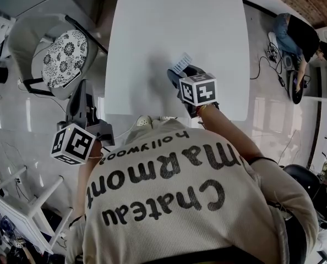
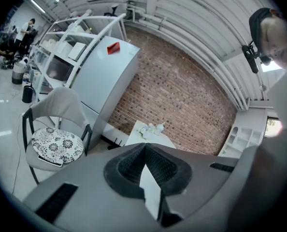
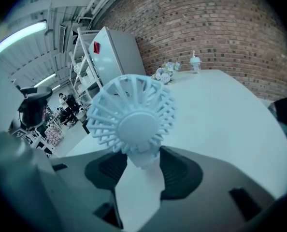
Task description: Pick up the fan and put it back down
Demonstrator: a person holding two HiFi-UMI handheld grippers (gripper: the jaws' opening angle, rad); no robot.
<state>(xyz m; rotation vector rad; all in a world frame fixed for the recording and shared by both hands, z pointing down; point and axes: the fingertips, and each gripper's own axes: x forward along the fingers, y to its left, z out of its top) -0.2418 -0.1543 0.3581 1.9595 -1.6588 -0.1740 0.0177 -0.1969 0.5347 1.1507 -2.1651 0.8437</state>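
Right gripper (image 3: 143, 153) clamped on fan (image 3: 131, 122) stem; grille upright just past my jaw tips, above table (image 3: 221, 110). Left gripper (image 2: 145, 146) clenched, empty. My shirt (image 1: 174, 186) reads "Chateau Marmont hollywood".

seemingly matt plastic fan (image 3: 131, 124), smooth table (image 1: 174, 37)

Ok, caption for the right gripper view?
Right claw gripping a white fan by its stem over a white table, brick wall behind.

The left tool (image 2: 144, 146) is closed and empty, a cushioned chair (image 2: 51, 144) beyond.
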